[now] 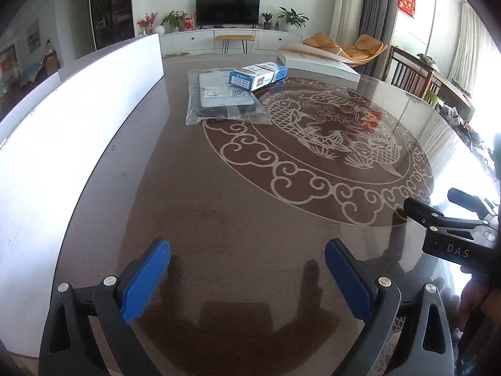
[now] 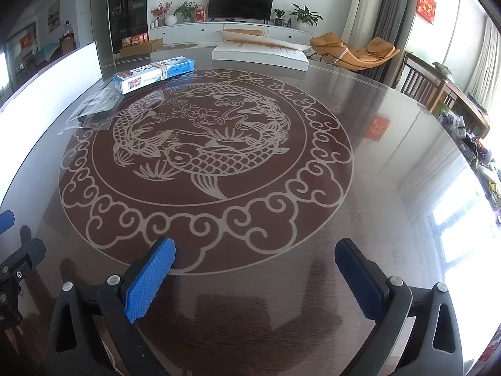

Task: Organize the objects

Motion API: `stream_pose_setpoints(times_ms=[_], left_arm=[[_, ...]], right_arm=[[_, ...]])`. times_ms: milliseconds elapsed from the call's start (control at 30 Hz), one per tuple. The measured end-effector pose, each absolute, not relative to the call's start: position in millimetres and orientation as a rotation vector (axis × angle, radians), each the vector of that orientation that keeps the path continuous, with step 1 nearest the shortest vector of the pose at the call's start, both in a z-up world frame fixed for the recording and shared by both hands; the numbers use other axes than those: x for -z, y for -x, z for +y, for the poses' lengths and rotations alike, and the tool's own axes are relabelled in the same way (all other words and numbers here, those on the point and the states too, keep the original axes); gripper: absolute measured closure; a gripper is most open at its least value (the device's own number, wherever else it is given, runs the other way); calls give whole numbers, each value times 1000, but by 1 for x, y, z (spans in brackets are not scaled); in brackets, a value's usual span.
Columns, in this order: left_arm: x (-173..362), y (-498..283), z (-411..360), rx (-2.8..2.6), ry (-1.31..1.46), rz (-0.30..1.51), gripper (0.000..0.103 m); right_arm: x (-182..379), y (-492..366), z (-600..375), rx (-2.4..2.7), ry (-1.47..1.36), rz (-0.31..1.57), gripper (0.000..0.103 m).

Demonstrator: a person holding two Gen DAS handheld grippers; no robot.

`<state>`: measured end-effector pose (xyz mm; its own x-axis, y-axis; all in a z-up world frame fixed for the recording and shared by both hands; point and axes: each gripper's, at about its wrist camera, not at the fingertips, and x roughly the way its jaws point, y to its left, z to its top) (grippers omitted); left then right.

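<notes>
A blue and white box (image 1: pixel 257 76) lies at the far side of the round glass-topped table (image 1: pixel 219 206), resting partly on a clear plastic bag with a dark flat item (image 1: pixel 224 98). The box (image 2: pixel 153 74) and the bag (image 2: pixel 94 108) also show at far left in the right wrist view. A flat white box (image 1: pixel 319 61) lies at the far edge, also visible in the right wrist view (image 2: pixel 260 54). My left gripper (image 1: pixel 247 274) is open and empty above the near table. My right gripper (image 2: pixel 255 277) is open and empty too; its body shows at right in the left wrist view (image 1: pixel 451 235).
A white panel (image 1: pixel 69 119) stands along the table's left edge. The table (image 2: pixel 391 188) bears a fish and cloud pattern (image 2: pixel 203 144). Wooden chairs (image 2: pixel 438 91) and clutter stand at the right. A TV cabinet (image 2: pixel 231 29) and orange lounge chair (image 2: pixel 353 51) are beyond.
</notes>
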<state>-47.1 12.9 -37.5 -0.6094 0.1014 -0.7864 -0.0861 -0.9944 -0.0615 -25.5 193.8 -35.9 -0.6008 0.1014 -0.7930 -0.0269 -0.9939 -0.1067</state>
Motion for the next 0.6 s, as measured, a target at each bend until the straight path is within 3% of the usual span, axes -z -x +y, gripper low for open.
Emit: stream_pose_setpoints(times_ms=[67,200,600], left_arm=[[41,48,12,-2726,1346,-45,3],[45,48,25,-2747,1354,85,1],[44,48,24,-2736,1361,83,0]], right_arm=[[37,25,196,-2751,1384,-90,0],[40,28,204,-2760,1424,14,0],[41,28,202,-2756,1421,8,0]])
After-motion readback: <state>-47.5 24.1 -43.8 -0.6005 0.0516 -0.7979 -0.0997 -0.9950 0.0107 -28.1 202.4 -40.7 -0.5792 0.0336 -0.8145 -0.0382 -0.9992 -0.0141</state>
